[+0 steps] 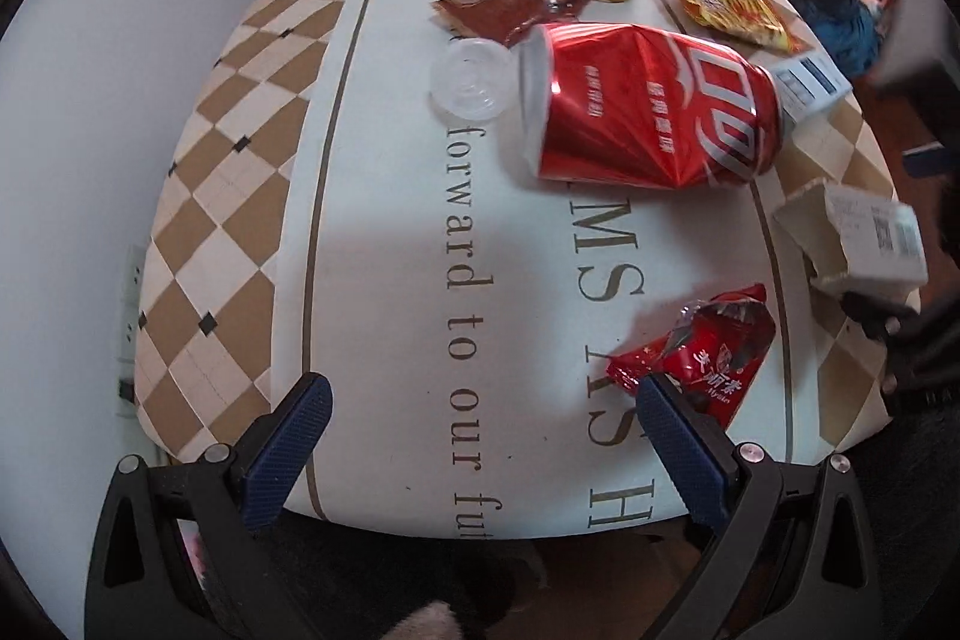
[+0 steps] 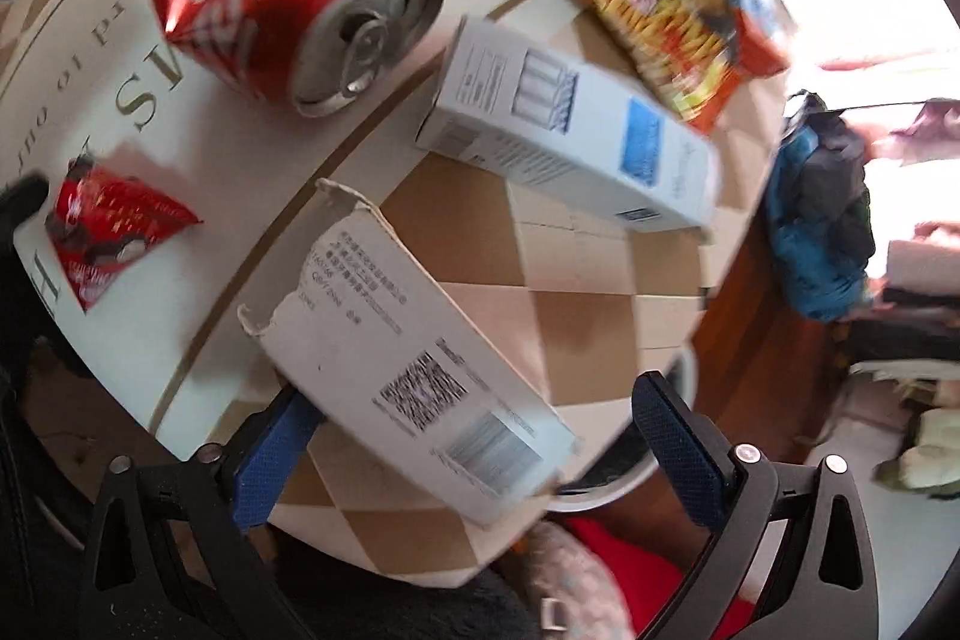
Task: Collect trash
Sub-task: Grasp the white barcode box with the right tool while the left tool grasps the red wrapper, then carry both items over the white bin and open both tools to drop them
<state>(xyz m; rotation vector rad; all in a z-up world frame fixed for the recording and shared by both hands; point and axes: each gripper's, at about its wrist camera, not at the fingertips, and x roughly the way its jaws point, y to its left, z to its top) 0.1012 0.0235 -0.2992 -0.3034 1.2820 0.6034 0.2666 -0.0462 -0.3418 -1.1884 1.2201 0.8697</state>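
- Left gripper hovers level over the table's near edge, jaws spread wide, holding nothing; red snack wrapper lies beside its right finger.
- Right gripper, tilted and wide open, flanks the torn white carton at lower centre; contact unclear.
- Crushed red can lies at upper centre.

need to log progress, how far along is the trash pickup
Nothing looks collected yet. In hand: the open right gripper is closing in on the torn white box. Left: crushed red can, red wrapper, clear lid and snack bags; left gripper is open, empty.
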